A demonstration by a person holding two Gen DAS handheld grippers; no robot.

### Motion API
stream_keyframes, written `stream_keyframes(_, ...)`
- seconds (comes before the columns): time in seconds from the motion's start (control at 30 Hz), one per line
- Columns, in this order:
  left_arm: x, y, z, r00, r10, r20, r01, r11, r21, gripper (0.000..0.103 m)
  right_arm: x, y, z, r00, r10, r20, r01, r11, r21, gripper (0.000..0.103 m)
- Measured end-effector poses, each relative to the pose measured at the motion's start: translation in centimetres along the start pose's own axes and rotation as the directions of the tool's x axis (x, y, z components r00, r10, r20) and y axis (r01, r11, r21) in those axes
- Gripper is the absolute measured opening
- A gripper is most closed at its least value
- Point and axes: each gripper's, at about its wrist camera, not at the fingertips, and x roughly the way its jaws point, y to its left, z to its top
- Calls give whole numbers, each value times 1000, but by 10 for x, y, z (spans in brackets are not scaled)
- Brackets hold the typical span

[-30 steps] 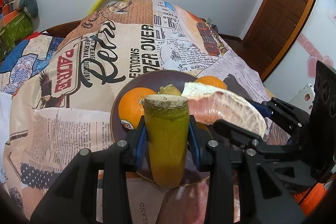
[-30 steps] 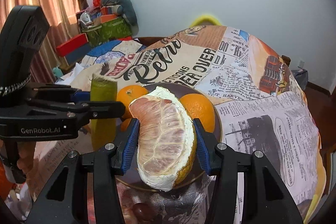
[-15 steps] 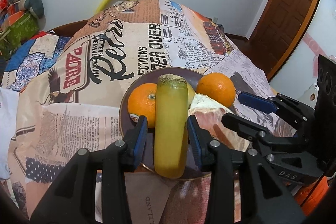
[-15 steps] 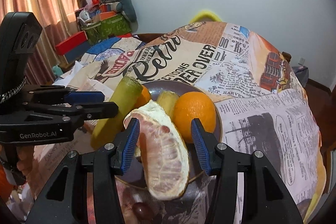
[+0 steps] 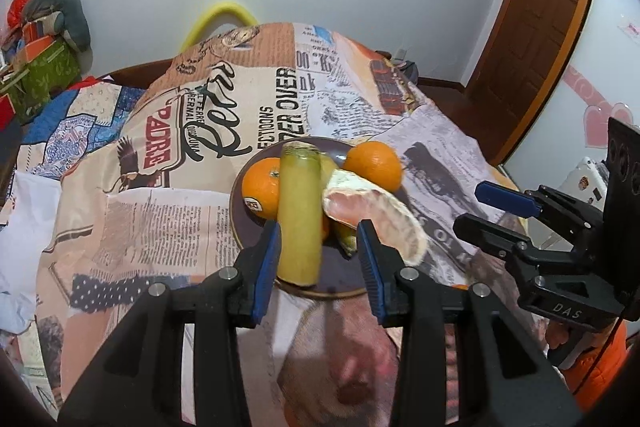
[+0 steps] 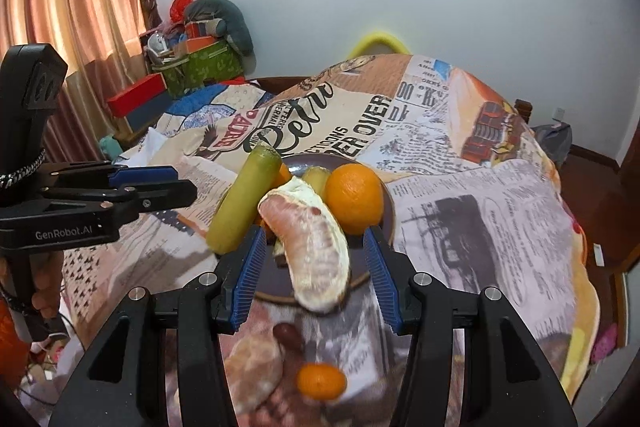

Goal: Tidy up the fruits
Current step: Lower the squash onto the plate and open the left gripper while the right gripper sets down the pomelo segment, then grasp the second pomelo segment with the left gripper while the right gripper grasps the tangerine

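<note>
**Newsprint cloth (image 5: 160,227) is carrying the fruit plate, both tongs empty**

Left gripper (image 5: 317,229) is standing open around the sugarcane piece (image 5: 300,211), its pads not pressing. Right gripper (image 6: 314,231) is straddling the pomelo wedge (image 6: 312,247) just as loosely. Both pieces are leaning on the oranges (image 6: 354,199), probably to keep them on the purple plate (image 6: 389,219). Each view is showing the other gripper hanging clear beside the plate. Only the right view is catching the curtain (image 6: 80,7).

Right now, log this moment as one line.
left gripper open / right gripper open / green stalk, pomelo wedge lying on plate
</note>
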Motion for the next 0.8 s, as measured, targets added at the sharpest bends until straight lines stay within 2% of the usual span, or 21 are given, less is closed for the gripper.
stream_keyframes(0.17, -18, -15, -9, 1000, -21, 12, 21, 1000, 6, 39, -22, 0, -11, 1000, -14, 6, 14, 1000, 20, 47)
stream_keyframes(0.27, -25, -26, -19, 999, -34, 11, 34, 999, 12, 45, -35, -1, -20, 1000, -26, 7, 26, 999, 30, 47)
stream_keyframes(0.37, -26, -35, -30, 999, -47, -3, 47, 999, 14, 45, -43, -1, -29, 999, -36, 2, 36, 999, 37, 48)
stream_keyframes(0.6, -8, -53, -54, 994, -68, -84, 69, 998, 3, 45, -55, -7, -50, 999, -44, -18, 46, 997, 68, 48)
stream_keyframes(0.8, 25, -69, -79, 973, -108, -203, 108, 994, -14, 45, -55, -11, -67, 997, -53, -47, 57, 995, 79, 48)
